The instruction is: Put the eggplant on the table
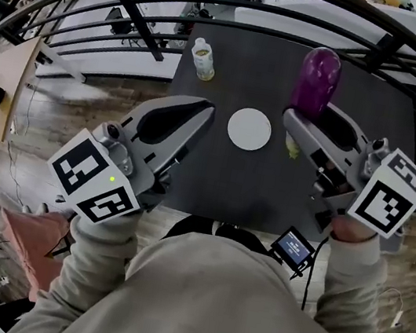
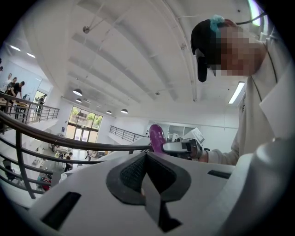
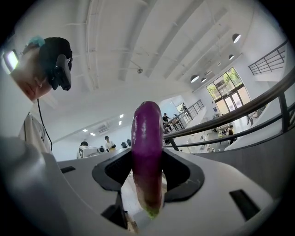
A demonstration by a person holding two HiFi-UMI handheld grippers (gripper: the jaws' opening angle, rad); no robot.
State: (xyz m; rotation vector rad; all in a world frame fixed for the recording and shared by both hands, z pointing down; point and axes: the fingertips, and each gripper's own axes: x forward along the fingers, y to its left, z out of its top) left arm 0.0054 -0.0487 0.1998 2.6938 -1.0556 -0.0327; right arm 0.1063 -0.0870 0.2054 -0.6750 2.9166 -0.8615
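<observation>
A purple eggplant [image 1: 317,79] stands upright between the jaws of my right gripper [image 1: 299,122], above the right half of the dark table [image 1: 221,184]. In the right gripper view the eggplant [image 3: 147,147] fills the gap of the gripper [image 3: 147,161], green stem end toward the camera, and the pads press on both of its sides. My left gripper [image 1: 202,110] hangs over the table's left half, jaws together with nothing in them. In the left gripper view its jaws [image 2: 146,155] meet in a line, and the eggplant [image 2: 156,136] shows beyond them.
A white round disc [image 1: 249,128] lies on the table between the two grippers. A small bottle [image 1: 203,59] stands at the far left corner. A dark metal railing [image 1: 138,22] curves behind the table. A small screen device [image 1: 293,247] hangs at the near edge.
</observation>
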